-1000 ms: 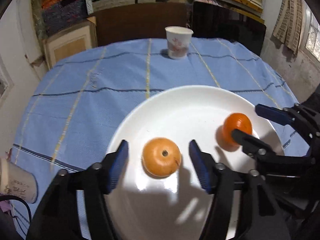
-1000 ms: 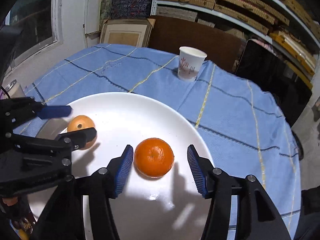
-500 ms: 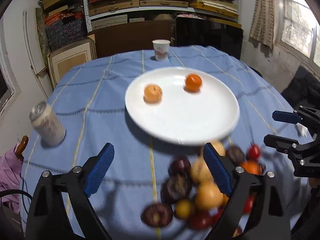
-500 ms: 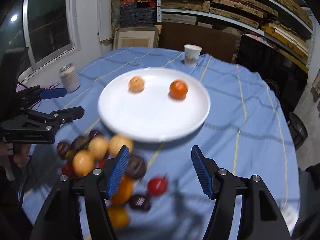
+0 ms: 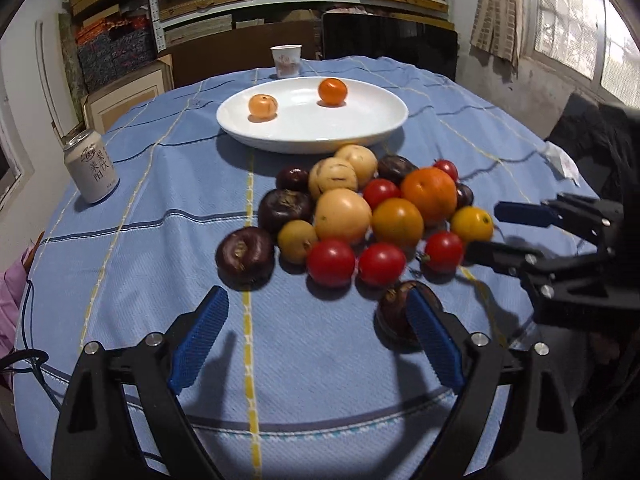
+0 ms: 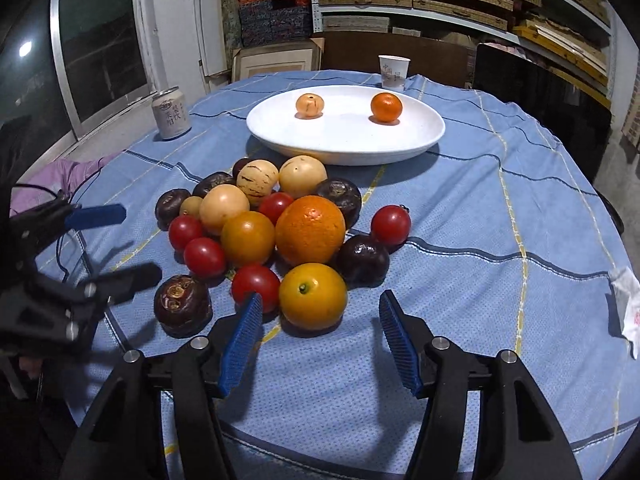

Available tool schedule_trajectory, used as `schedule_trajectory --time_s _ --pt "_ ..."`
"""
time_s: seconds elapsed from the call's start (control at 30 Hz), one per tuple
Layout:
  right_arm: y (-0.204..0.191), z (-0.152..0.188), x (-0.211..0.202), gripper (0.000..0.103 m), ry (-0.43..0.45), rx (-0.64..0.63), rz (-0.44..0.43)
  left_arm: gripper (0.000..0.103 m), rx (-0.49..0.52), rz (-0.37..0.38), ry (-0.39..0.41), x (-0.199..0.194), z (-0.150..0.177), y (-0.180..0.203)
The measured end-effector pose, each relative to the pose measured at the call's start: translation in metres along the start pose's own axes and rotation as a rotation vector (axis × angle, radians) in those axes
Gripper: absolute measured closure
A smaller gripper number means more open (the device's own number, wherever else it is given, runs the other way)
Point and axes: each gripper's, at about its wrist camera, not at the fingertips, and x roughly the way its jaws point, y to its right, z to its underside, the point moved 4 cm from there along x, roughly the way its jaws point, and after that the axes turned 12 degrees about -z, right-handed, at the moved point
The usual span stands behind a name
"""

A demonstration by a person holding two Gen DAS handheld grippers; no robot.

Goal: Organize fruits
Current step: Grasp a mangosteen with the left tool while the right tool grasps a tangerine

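A white plate holds a pale orange fruit and a bright orange one. In front of it lies a pile of several fruits: red tomatoes, dark purple fruits, yellow and orange ones, with a big orange in the middle. My left gripper is open and empty, near the table's front edge; a dark fruit lies by its right finger. My right gripper is open and empty, just before a yellow-orange fruit.
A drink can stands left of the plate. A paper cup stands behind the plate. A crumpled white paper lies at the right edge. Shelves and boxes stand behind the blue-clothed table.
Both grippers have pulled back from the plate toward the near table edge, leaving the two orange fruits on it. The fruit pile has come into view in front of them.
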Motion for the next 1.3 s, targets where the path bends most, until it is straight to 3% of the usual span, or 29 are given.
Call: schedule_trajectory --time_s 0.13,0.3,0.37,0.47,1.0,1.23,1.3 --pt "-0.003 0.002 0.000 0.048 0.011 -0.027 0.000 0.016 0.042 0.026 0.003 -0.002 0.004 0.016" --pt "-0.001 0.002 -0.005 0.048 0.042 -0.020 -0.015 0.029 0.097 0.021 -0.006 0.004 0.005 0.036" --pt "0.001 0.002 -0.007 0.047 0.052 -0.008 -0.019 0.051 0.100 0.039 -0.041 0.013 0.007 0.041" --pt "0.002 0.003 -0.009 0.047 0.060 -0.003 -0.023 0.062 0.111 0.039 -0.022 0.011 0.008 0.047" --pt "0.002 -0.001 0.002 0.048 0.011 0.025 -0.009 0.062 0.025 0.078 0.086 -0.002 0.003 0.034" --pt "0.008 -0.008 0.010 0.054 0.005 0.078 -0.003 0.062 0.019 0.078 0.088 -0.003 0.003 0.033" --pt "0.010 -0.008 0.012 0.065 0.004 0.097 -0.048 0.062 0.017 0.078 0.089 -0.003 0.003 0.033"
